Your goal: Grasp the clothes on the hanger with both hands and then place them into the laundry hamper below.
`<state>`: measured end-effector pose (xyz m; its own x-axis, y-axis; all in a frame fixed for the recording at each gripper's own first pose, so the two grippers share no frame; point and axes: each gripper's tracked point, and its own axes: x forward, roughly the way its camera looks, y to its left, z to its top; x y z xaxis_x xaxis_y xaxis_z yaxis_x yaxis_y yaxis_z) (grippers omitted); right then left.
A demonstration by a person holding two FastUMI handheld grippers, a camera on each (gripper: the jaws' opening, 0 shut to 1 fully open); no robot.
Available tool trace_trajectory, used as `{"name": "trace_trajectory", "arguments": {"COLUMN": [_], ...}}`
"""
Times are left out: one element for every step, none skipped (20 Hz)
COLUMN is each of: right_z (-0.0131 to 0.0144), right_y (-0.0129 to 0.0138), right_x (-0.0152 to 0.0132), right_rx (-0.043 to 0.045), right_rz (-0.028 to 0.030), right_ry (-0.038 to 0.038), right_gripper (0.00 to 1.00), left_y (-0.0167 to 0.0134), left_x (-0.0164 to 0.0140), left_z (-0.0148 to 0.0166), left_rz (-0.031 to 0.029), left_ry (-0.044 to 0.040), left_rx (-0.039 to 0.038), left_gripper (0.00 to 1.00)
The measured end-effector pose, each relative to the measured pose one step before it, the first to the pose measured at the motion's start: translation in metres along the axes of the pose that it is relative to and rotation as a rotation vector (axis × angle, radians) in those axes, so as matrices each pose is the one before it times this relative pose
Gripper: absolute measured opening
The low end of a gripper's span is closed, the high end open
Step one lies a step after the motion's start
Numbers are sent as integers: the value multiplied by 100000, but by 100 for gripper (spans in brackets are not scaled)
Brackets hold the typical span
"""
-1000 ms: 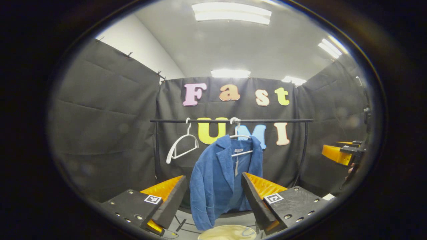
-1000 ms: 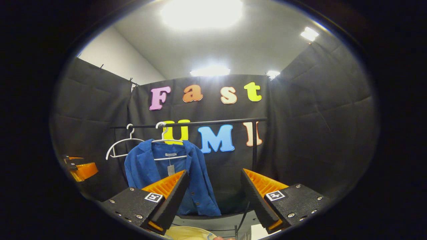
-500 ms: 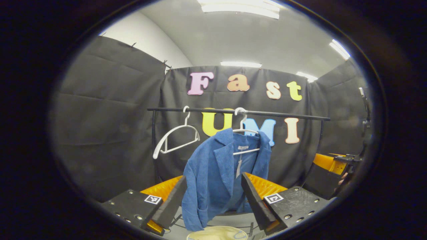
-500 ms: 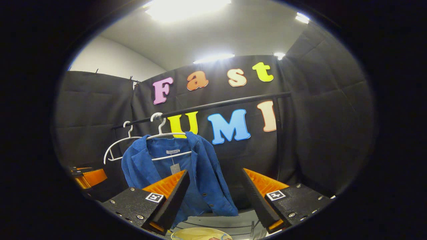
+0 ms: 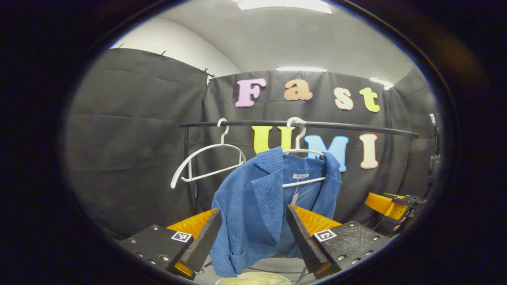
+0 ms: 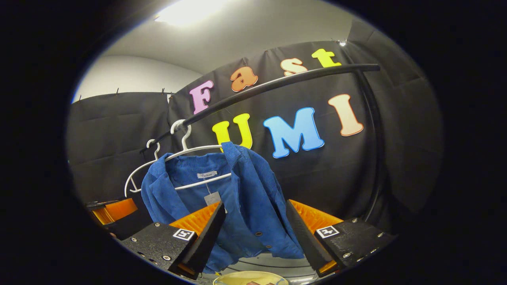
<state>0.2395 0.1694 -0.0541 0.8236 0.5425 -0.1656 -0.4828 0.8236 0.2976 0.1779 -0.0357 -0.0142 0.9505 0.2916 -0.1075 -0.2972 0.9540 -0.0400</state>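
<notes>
A blue corduroy jacket (image 5: 257,206) hangs on a white hanger (image 5: 303,152) from a black rail (image 5: 348,127). In the right gripper view the jacket (image 6: 245,194) spreads open on its hanger (image 6: 190,150), a tag at the collar. My left gripper (image 5: 251,237) is open, its fingers framing the jacket's left front a short way before it. My right gripper (image 6: 253,233) is open too, with the jacket's right front panel between and beyond its fingers. Below, the pale rim of the hamper (image 5: 253,279) peeks in; the hamper's rim (image 6: 249,277) also lies under the right gripper.
An empty white hanger (image 5: 208,160) hangs left of the jacket on the same rail. The rail's upright post (image 6: 374,150) stands at the right. The other gripper (image 5: 390,204) shows at the right edge of the left gripper view, and at the left (image 6: 113,209) of the right gripper view.
Both grippers have moved closer to the jacket, which now looks larger in each view. The right gripper has also swung in under the rail. Both stay open.
</notes>
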Motion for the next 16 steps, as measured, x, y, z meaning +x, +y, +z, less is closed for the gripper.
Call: {"name": "trace_trajectory", "arguments": {"right_z": [-146,-252,32,351,200,-475,-478,-218,-31,71,231,-412,-339,-233,-134,-317], "right_y": [122,223,142,-71,-75,-10,132,341,119,-136,-154,131,10,-43,-19,-8], "right_x": [822,691,557,702,654,834,843,892,765,740,894,643,842,740,770,680], "right_rx": [1726,1233,204,-600,-820,187,1510,1665,533,-975,-1736,-1757,-1013,18,310,93], "right_rz": [1400,1835,840,395,-139,-477,343,581,-86,-482,-685,-414,-452,-505,-360,-171], "right_ry": [1064,1413,211,-1116,-789,684,1523,958,95,-783,-758,-134,302,98,86,286], "right_gripper": [95,95,95,95,95,95,95,95,95,95,95,95,95,95,95,95], "left_y": [-316,-158,-183,6,138,200,99,-94,-273,-253,-118,-75,-221,-440,-163,0], "left_x": [592,494,537,587,894,976,941,1001,844,542,748,716,676,579,642,704], "left_z": [-538,-682,-99,-16,38,-389,-418,-503,-263,86,517,-119,-109,-203,-204,-466], "left_rz": [586,491,134,611,869,1268,1357,877,42,-165,411,-21,-444,-537,57,762], "left_ry": [1720,1705,375,-524,-975,792,855,766,637,-891,-1881,-590,-58,-101,177,544], "left_rx": [-1323,-1013,-597,222,953,1015,514,-492,-1448,-1287,-937,-320,-213,-482,-1001,-1684], "left_gripper": [94,94,94,94,94,94,94,94,94,94,94,94,94,94,94,94]}}
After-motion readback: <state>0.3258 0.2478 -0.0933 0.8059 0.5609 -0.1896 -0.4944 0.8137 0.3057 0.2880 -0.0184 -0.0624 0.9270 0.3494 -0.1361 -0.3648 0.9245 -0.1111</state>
